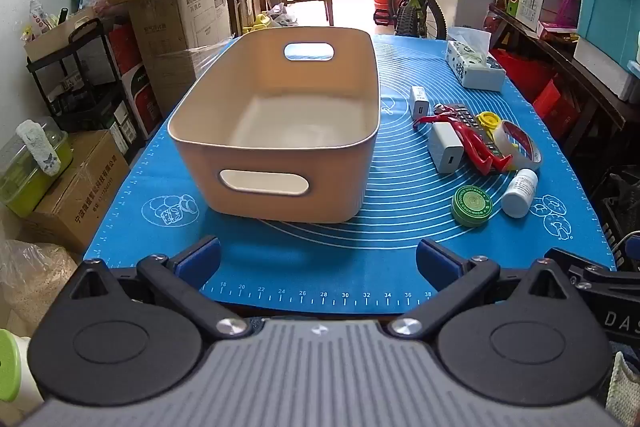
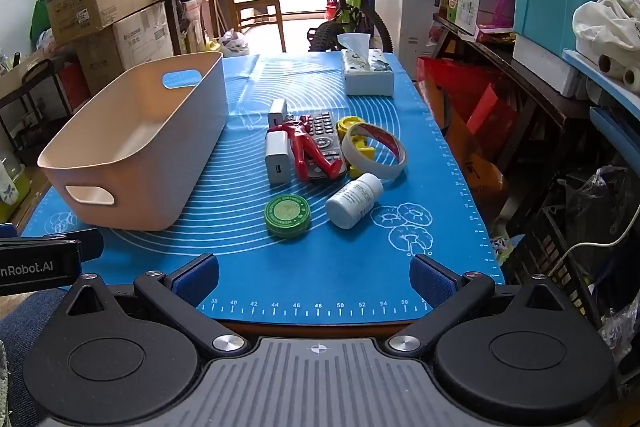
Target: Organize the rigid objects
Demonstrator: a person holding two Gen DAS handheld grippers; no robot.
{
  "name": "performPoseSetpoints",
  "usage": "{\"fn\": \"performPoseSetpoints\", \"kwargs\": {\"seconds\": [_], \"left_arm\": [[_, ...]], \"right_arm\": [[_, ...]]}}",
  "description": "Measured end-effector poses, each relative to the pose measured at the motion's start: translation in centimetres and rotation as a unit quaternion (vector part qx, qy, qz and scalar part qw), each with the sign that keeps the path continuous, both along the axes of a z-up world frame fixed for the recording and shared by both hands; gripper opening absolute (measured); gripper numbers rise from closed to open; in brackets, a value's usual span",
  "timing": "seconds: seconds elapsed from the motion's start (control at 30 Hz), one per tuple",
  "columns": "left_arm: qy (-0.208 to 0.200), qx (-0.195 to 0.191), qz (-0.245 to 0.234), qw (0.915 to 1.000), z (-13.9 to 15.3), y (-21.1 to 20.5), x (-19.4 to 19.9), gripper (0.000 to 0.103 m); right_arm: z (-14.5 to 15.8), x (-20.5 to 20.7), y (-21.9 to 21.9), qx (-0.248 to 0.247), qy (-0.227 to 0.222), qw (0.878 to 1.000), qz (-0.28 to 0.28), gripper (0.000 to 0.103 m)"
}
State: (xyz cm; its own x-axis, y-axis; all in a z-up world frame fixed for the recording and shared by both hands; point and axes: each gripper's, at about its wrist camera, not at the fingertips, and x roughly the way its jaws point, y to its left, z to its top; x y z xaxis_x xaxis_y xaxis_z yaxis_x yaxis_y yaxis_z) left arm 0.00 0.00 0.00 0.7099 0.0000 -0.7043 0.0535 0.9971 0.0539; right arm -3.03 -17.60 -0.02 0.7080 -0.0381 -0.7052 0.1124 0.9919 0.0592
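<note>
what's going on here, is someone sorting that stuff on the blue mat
A person holds two grippers at the near edge of the blue mat, both open and empty. The left gripper faces the empty beige bin; the right gripper faces the loose items: green tin, white pill bottle, tape roll, red figure lying on a remote, and a white charger. Nothing is in the bin yet.

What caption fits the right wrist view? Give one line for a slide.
Open right gripper faces a green tin, white bottle and empty beige bin on the blue mat.
</note>
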Motion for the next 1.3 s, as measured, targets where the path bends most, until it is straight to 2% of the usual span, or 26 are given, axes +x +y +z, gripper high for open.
{"fn": "performPoseSetpoints", "kwargs": {"seconds": [1.3], "left_arm": [[0.001,0.002,0.0,1.0,-0.01,-0.01,0.01,0.102]], "right_arm": [[0.04,-0.1,0.18,-0.004,-0.002,1.0,0.002,0.1]]}}
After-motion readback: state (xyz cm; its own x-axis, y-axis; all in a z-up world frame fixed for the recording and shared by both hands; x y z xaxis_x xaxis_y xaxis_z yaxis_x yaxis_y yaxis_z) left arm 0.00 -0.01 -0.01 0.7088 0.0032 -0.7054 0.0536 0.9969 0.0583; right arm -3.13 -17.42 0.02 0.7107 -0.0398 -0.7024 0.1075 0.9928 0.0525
